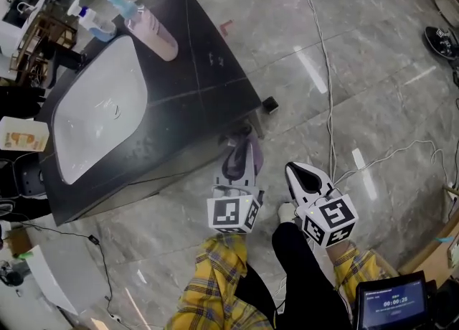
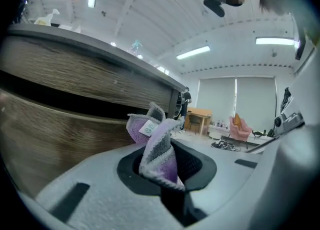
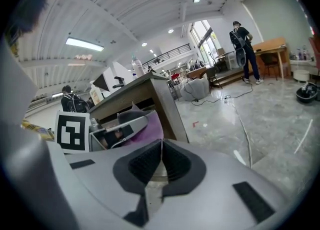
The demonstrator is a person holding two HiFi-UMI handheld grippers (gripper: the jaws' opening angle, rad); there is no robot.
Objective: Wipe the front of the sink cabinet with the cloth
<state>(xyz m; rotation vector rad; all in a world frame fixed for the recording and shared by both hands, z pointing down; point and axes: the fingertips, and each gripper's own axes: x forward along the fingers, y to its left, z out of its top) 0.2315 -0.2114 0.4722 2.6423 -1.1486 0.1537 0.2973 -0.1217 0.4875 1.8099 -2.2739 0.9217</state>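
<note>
Firmly, the left gripper [image 2: 160, 166] pinches a crumpled, purple knitted cloth [image 2: 158, 144] just beside the wood-grain sink cabinet [image 2: 60, 124] front; the right gripper [image 3: 161, 161] is closed and empty.

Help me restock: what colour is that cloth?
The fuzzy cloth is purple and grey; left gripper view.

Screen [image 1: 393, 301] timer approx 00:00:28, cloth tag [image 2: 148, 129] print illegible

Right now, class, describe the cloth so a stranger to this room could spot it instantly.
Find the dark sink cabinet with the white basin. At its near front corner the left tool pinches the cloth. It alone is soft: crumpled purple-and-grey fabric with a white tag.
</note>
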